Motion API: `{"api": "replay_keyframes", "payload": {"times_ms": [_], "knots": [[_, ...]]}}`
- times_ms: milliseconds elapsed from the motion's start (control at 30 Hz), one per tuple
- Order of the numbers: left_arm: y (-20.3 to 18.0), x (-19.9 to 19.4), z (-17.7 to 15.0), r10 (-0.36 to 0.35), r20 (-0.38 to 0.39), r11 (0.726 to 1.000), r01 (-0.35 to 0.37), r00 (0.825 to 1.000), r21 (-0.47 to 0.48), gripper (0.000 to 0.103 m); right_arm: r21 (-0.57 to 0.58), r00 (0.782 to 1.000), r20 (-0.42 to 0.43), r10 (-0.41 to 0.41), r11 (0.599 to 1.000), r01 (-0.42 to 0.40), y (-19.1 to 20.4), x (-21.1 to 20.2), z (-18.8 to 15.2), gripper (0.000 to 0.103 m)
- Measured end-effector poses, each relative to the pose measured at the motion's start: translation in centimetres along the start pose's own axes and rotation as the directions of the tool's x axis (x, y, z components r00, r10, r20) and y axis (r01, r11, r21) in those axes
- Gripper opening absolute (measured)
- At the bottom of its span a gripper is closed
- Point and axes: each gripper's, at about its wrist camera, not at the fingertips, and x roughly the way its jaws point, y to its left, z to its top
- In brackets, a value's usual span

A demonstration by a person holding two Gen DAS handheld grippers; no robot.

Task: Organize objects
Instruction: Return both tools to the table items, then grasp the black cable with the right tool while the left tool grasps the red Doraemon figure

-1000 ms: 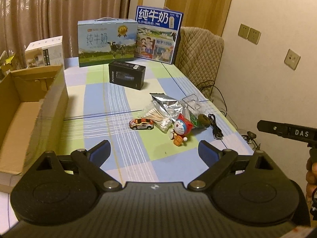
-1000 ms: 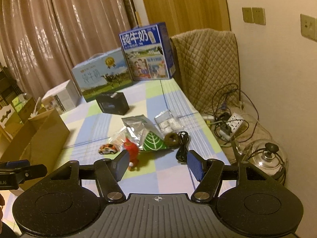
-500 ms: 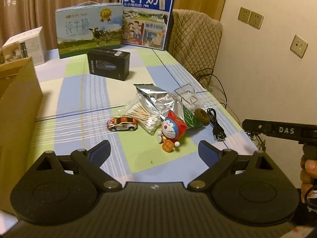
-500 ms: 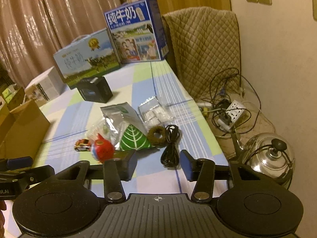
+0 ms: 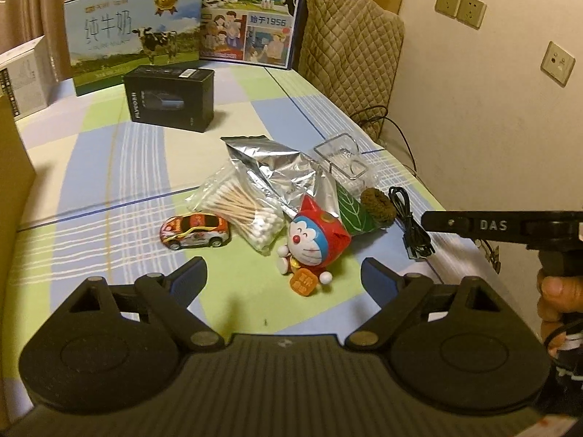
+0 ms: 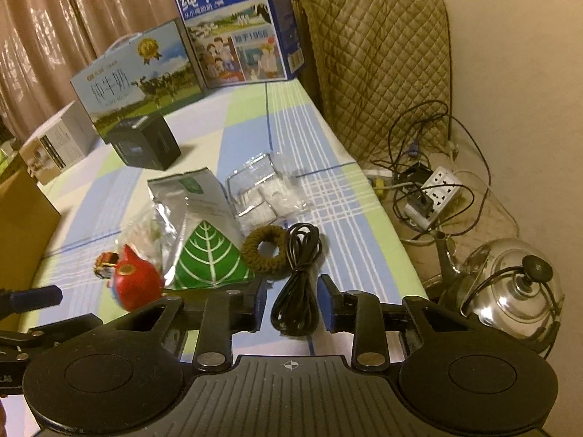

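As before, right claw [image 6: 291, 307] narrower.

At the far end of the checked blue, green and white cloth stand a pale blue milk carton with a cow picture [image 5: 135, 32] and a taller dark blue milk carton with printed family scenes [image 6: 237, 25], side by side. A quilted beige cover [image 6: 379, 54] drapes beside them. On the floor lie a white power strip among tangled cables [image 6: 439, 185] and a glass kettle with a black knob [image 6: 510, 291]. Beige wall sockets [image 5: 461, 7] sit on the cream wall.

Both grippers have come lower toward the clutter; right gripper [image 6: 291, 307] is closing, seemingly around the black cable [image 6: 297, 284]
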Motion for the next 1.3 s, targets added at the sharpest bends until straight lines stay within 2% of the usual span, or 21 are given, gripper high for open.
{"api": "replay_keyframes", "payload": {"times_ms": [400,567,667,733,967,1033,1167,1300], "knots": [[-0.2,2.4,0.1,-0.027,-0.001,0.999,0.027,1.0,0.03,0.084,-0.087,0.999,-0.017,-0.04,0.995,0.038,0.8,3.1,-0.9,0.022],[-0.8,3.2,0.1,-0.041,0.005,0.998,0.041,0.999,0.055,0.082,-0.07,0.999,-0.013,-0.039,0.997,0.038,0.6,3.0,-1.1,0.02],[-1.2,3.6,0.2,-0.041,0.01,0.996,0.04,0.999,0.082,0.077,-0.057,0.999,-0.013,-0.04,0.998,0.039,0.6,2.7,-1.2,0.019],[-1.5,3.9,0.3,-0.036,0.014,0.994,0.035,0.999,0.107,0.066,-0.053,0.999,-0.012,-0.042,0.998,0.041,0.6,2.5,-1.3,0.018],[-2.3,4.6,0.6,-0.038,0.016,0.983,0.035,0.999,0.179,0.049,-0.046,0.999,-0.01,-0.044,0.998,0.044,0.6,2.2,-1.5,0.017],[-2.3,4.6,0.6,-0.045,0.016,0.982,0.041,0.999,0.182,0.041,-0.045,0.999,-0.012,-0.044,0.998,0.043,0.6,2.2,-1.6,0.017],[-2.6,4.5,0.5,-0.042,0.011,0.979,0.039,0.999,0.201,0.04,-0.035,0.999,-0.012,-0.037,0.999,0.037,0.9,1.4,-2.2,0.015],[-2.2,3.7,0.2,-0.041,-0.007,0.985,0.042,0.999,0.166,0.04,-0.028,0.999,-0.015,-0.028,0.999,0.028,1.6,0.3,-2.9,0.01]]}}
